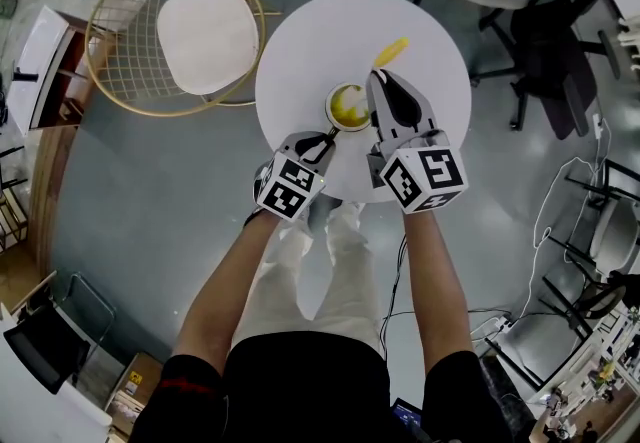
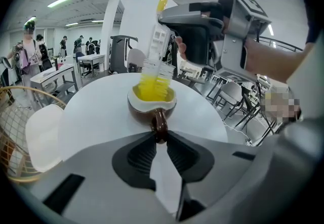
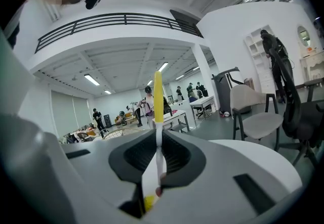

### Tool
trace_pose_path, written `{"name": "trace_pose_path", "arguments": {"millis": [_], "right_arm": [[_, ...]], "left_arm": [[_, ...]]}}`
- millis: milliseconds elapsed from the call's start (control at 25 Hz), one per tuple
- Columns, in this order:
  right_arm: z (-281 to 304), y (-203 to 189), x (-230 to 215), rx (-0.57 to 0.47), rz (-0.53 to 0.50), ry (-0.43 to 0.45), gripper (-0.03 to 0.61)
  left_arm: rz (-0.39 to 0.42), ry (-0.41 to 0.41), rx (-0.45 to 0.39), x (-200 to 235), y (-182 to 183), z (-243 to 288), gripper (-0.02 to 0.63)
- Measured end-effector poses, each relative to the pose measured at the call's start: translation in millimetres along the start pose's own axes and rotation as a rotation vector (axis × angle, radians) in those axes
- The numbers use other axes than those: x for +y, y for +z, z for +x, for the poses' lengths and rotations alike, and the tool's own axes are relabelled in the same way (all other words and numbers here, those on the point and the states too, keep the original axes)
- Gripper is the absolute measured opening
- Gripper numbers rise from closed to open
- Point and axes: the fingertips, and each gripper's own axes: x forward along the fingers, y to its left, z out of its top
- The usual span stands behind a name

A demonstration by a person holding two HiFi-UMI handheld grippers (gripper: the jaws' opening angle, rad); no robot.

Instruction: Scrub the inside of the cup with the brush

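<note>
The left gripper (image 2: 160, 139) is clamped on the brown handle (image 2: 160, 124) of the cup (image 1: 347, 106). The right gripper (image 3: 158, 143) pinches the brush (image 2: 156, 51) by its stem, and the yellow bristles (image 2: 152, 86) sit inside the cup. The cup stands about mid-table on the round white table (image 1: 300, 51). A gold wire chair (image 1: 170, 31) sits beside the table's left edge, and a black office chair (image 1: 545, 41) stands beyond its right edge.

Black shirt (image 1: 300, 386), cream trousers (image 1: 322, 276)
</note>
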Motion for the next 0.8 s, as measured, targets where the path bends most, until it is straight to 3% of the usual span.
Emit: {"name": "trace_pose_path", "arguments": {"millis": [800], "right_arm": [[3.9,1.1,4.3,-0.001,-0.161,-0.001,0.046]], "left_arm": [[-0.009,0.001,-0.008,1.8,-1.0,-0.5,0.075]]}}
